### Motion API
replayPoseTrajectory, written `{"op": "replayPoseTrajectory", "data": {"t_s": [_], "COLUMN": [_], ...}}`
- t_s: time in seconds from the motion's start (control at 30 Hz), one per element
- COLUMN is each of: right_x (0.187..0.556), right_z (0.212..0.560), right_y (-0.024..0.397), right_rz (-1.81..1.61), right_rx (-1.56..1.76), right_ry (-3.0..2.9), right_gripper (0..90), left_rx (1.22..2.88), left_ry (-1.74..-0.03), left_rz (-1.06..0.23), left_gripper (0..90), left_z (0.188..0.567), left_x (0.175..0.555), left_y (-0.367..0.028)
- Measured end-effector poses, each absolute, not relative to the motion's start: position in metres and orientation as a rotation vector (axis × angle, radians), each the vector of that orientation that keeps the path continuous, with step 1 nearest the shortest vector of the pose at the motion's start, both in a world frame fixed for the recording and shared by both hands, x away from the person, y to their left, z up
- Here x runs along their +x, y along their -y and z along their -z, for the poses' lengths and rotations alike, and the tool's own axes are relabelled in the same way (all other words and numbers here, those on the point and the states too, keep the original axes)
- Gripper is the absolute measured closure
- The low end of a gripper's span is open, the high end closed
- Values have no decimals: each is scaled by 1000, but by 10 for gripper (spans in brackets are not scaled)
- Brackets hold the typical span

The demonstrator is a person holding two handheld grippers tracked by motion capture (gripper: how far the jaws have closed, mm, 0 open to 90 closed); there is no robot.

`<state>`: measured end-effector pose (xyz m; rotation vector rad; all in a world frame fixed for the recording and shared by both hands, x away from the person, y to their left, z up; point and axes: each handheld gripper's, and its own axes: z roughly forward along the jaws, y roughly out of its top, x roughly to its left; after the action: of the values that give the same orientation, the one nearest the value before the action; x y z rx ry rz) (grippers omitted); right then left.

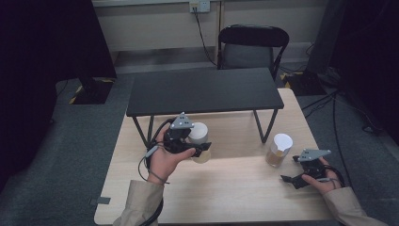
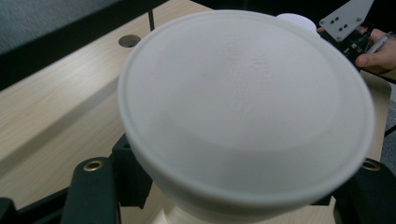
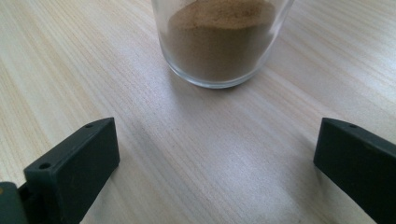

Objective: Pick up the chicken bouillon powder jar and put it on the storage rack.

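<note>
**Lidded cup gripped in the left claw, second jar waiting on the right**

Lidded cup sits clamped in the left gripper, whose black jaws press its lower body from both sides while the white lid faces up toward the gripper's own camera. It is held near the front edge of the black shelf, just at the shelf's left leg, and seems to be clear of the wooden table, though I cannot be sure. I judge the step in hand to be carrying this cup, perhaps up onto the shelf top.

Over at about 3 o'clock from the cup, well apart, the right gripper rests low on the table with its jaws spread wide and nothing between them. Just beyond them, at 12 o'clock in the right gripper view, stands a glass jar of brown powder with a white lid.

The next move calls for lifting the cup high enough to pass the shelf's front edge, keeping it upright. That edge and the leg at 9 o'clock are what could catch it. A black chair stands behind the table at 12 o'clock, out of the way.
</note>
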<state>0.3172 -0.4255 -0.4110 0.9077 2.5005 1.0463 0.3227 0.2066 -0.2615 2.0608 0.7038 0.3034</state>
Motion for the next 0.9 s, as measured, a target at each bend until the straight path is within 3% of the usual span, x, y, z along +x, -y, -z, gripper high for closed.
{"op": "replayPoseTrajectory", "data": {"t_s": [0.9], "right_x": [317], "right_z": [411], "right_y": [426], "right_rz": [-1047], "right_rx": [907], "right_ry": [-2500], "right_gripper": [0], "left_rx": [2068], "left_ry": [-684], "left_rz": [-308], "left_gripper": [342], "left_z": [207], "left_x": [341], "left_y": [-195]}}
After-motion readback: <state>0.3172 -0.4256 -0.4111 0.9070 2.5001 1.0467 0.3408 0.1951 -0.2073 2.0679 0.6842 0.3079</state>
